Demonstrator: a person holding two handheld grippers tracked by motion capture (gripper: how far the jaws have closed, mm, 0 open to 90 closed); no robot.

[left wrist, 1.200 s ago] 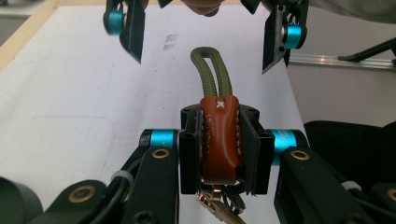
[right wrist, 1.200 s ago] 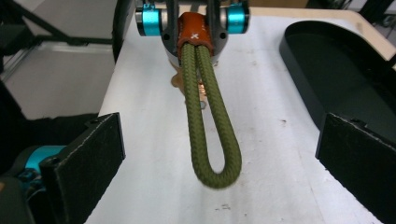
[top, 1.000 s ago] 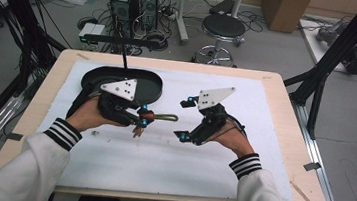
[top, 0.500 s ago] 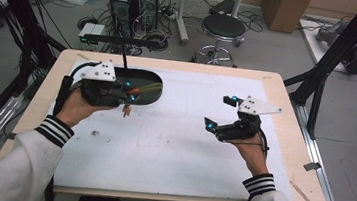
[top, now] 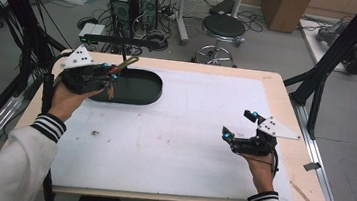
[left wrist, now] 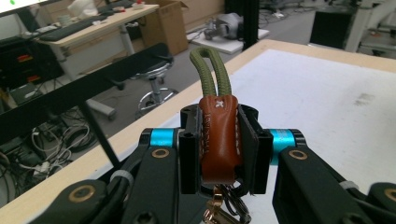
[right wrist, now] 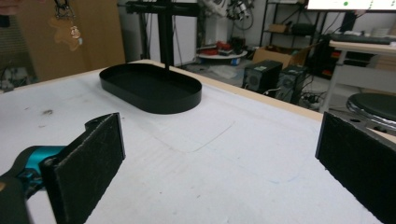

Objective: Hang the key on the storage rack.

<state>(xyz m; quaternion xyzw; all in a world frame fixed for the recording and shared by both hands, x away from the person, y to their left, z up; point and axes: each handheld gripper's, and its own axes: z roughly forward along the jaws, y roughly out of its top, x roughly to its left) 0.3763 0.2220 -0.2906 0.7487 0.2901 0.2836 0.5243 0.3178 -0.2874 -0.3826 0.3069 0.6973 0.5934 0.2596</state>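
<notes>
A rectangular table with a pale wooden top (top: 287,99) carries the work. A large white sheet (top: 188,131), scuffed and faintly marked, covers most of that top and leaves a strip of bare wood along the edges. On the sheet, toward the far left corner, sits a shallow black oval tray with a low upright wall (top: 141,96); the right gripper view shows its inside bare (right wrist: 149,86). A small dark smudge (top: 95,133) marks the sheet on the near left side, well apart from the tray.
</notes>
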